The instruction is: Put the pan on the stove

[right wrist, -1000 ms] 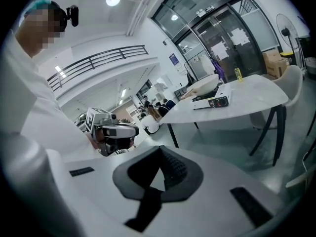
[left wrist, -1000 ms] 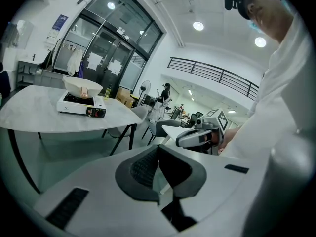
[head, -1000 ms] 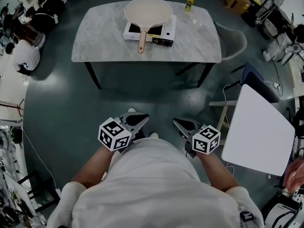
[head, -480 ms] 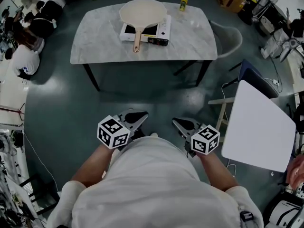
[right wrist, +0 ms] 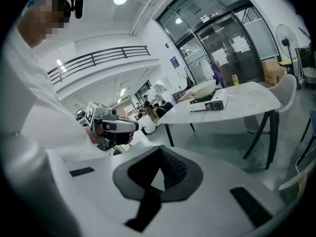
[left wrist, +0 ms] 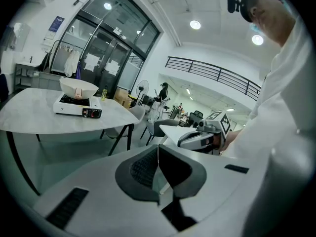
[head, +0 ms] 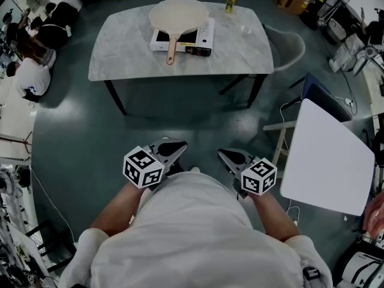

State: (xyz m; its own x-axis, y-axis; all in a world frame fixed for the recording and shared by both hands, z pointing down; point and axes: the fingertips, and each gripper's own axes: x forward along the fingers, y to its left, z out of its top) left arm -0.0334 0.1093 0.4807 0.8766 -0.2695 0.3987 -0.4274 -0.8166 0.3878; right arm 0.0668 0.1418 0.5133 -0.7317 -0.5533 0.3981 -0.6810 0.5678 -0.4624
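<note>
- The cream pan (head: pixel 179 14) is sitting on the portable gas stove (head: pixel 204 39) on the marble tabletop (head: pixel 120 53).
- The left hand-held gripper (head: pixel 171 148) and right hand-held gripper (head: pixel 231 156) are hanging well back from it, jaws pressed together, pinching nothing.

Covered top, unreadable print
The pan (head: pixel 178 12) hides most of the stove (head: pixel 206 33); print on the far bottle (head: pixel 230 2) is too small to read.

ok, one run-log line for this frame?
pan: on stove, on table | left gripper: shut, empty | right gripper: shut, empty | both well short of table
</note>
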